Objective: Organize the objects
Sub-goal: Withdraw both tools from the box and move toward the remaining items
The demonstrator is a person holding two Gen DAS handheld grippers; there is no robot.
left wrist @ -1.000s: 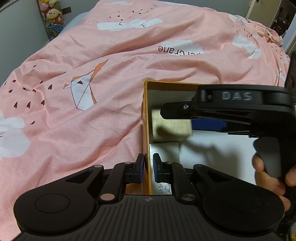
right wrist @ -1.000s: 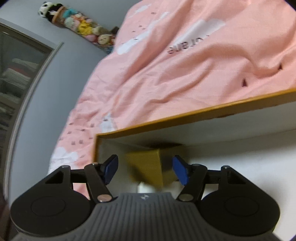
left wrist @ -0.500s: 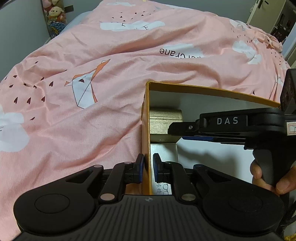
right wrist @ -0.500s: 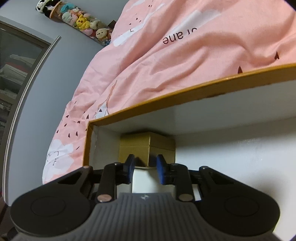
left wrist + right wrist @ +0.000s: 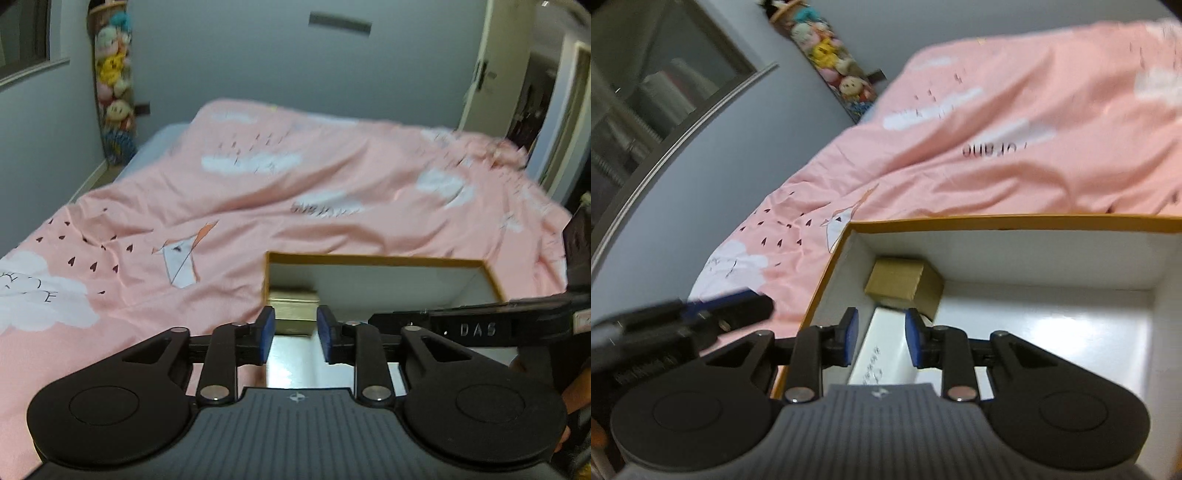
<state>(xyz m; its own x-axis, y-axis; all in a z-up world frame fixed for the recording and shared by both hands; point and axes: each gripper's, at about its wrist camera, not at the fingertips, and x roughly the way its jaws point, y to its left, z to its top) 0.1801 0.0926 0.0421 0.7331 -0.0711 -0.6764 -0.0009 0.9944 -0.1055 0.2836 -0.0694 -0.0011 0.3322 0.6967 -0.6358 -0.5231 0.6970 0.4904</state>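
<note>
Holding both grippers above the near edge of the open box (image 5: 1027, 221), we see nothing between either pair of fingers. Our left gripper (image 5: 293, 334) is spread, blue pads apart, hovering over the box's left near corner; whether it touches the wall, we cannot tell. Our right gripper (image 5: 879, 338) is also spread and empty, pointing down into the box's left side. In the left view its black body marked DAS (image 5: 476, 326) crosses in from the right, level, with a bit of our right hand (image 5: 574, 391) behind it.

Small gold box (image 5: 905, 282) sits inside, in the far left corner, just beyond both sets of fingertips. White carton (image 5: 882, 354) with dark print lies lengthwise along the left wall, its far end touching or slightly under the gold one; it shows between the right gripper's pads from above, not pinched.

The open box has an orange rim and white interior, otherwise bare, and rests on a pink bedspread (image 5: 258, 192) printed with clouds.
</note>
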